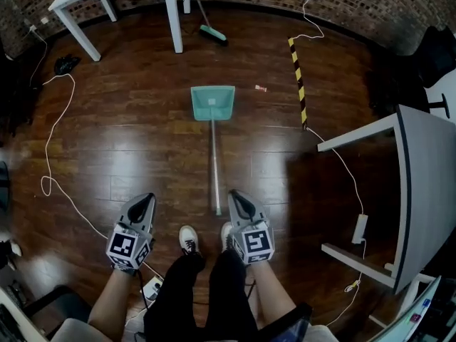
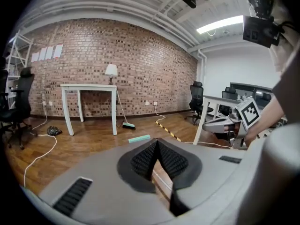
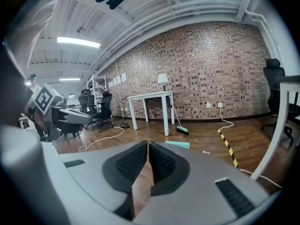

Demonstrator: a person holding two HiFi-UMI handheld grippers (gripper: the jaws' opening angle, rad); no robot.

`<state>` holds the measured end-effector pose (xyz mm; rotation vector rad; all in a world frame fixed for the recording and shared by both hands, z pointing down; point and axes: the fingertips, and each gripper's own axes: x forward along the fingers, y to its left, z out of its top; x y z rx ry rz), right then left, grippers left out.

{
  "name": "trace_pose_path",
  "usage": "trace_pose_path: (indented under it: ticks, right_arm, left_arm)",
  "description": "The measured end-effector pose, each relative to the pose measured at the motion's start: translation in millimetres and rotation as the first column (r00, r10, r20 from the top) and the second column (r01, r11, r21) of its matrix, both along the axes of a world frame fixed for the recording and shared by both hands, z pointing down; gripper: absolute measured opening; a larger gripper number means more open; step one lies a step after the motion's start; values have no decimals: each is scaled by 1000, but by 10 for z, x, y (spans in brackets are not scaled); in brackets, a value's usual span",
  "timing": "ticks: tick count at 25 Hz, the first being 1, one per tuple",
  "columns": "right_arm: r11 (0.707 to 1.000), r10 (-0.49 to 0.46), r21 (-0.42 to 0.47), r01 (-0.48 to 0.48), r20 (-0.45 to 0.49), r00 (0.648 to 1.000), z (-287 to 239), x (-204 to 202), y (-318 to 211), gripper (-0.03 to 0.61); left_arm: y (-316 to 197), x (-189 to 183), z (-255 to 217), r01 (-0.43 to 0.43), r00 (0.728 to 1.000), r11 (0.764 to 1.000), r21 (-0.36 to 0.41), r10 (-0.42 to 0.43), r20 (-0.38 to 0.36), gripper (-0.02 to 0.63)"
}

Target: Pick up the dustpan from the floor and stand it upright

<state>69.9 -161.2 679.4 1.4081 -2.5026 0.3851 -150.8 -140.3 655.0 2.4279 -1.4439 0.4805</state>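
Left gripper (image 1: 145, 201) hangs low over the wooden floor (image 1: 128, 148), its jaws closed tip to tip with nothing between them. Right gripper (image 1: 238, 197) hangs level with it, its jaws parted by only a thin slit, and it too is empty. Neither of the 2 touches anything.

The green dustpan (image 1: 212, 102) lies flat on the floor, its pan well ahead of both grippers. Its long metal handle (image 1: 214, 164) runs straight back toward them. The handle's free end stops between the 2 grippers, just beside the right one's inner side and somewhat farther from the left one. A broom (image 1: 213, 34) stands beyond the pan, farther ahead and out of the way.

The step in hand looks like the approach. The pickup has not begun and the dustpan is not yet lifted. The next move seems to call for the right gripper to open much wider, tip down and swing inward to the handle's near end, then close across the pole. The pole is slim and lies flush on the boards, so the jaws will likely need to straddle it squarely to get a hold. The left gripper could then take the handle farther along, steadying it while the pan is raised upright.
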Motion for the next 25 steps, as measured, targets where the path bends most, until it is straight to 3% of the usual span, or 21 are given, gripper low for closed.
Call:
trace_pose_path:
  ticks: [5,7,12,15,20,25]
  right_arm:
    - [994,28,-108,-26,14,1000,1222,35,203,30]
    - [984,29,-174,-26,11,1000,1773,64,322,111]
    - [953,26,-301,-36,-36,999,2988,198,612,118]
    - [928,32,-369,-42,-32,999,3557,258,785,157]
    - [888,-68,-457,52,-19,997,4472,-35,1081,212]
    - [834,-102,-550,46,-71,992,4999,-120,1215,249]
  left_arm:
    - [71,244,897,-15,999,999,-31,14,-43,4]
    - [126,335,1250,-24,999,998,-60,21,-50,4]
    - [241,466,1973,-44,998,995,-94,40,-46,5]
    - [280,491,2265,-44,998,993,-111,39,-48,5]
    - [219,303,2521,-36,999,995,-95,36,0,5]
    - [136,187,2812,-38,998,995,-97,42,41,5]
